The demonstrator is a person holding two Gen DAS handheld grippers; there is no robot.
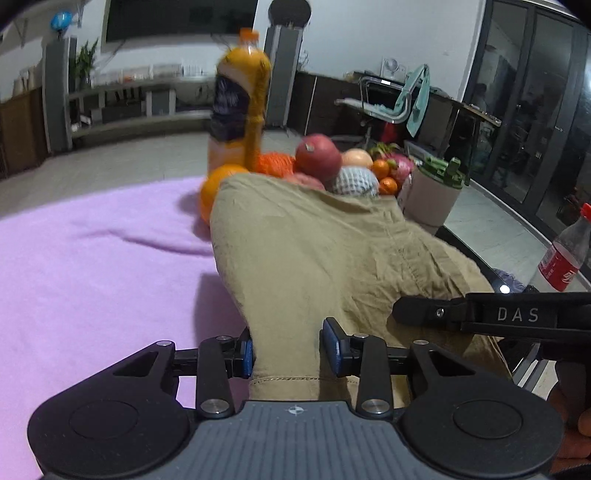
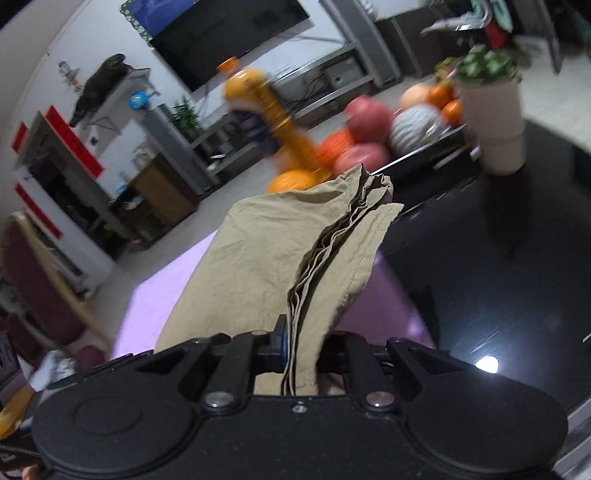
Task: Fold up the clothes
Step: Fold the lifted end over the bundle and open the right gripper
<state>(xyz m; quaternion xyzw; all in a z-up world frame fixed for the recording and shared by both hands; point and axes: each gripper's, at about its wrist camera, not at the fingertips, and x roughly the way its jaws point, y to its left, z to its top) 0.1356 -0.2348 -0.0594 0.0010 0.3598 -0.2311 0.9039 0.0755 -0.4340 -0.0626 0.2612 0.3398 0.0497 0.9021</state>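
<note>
Left view: my left gripper pinches the hem of the khaki garment, which drapes over the purple cloth toward the fruit. Right view: my right gripper clamps a bunched garment edge, lifted above the cloth.

Black tool, blue pads, silver screws.

I'm in a home living room: wall TV over a low media shelf, tall speakers either side, potted plant, tiled floor. Fruit pile and juice bottle sit on the black glass table. Glass sliding doors at right.
</note>
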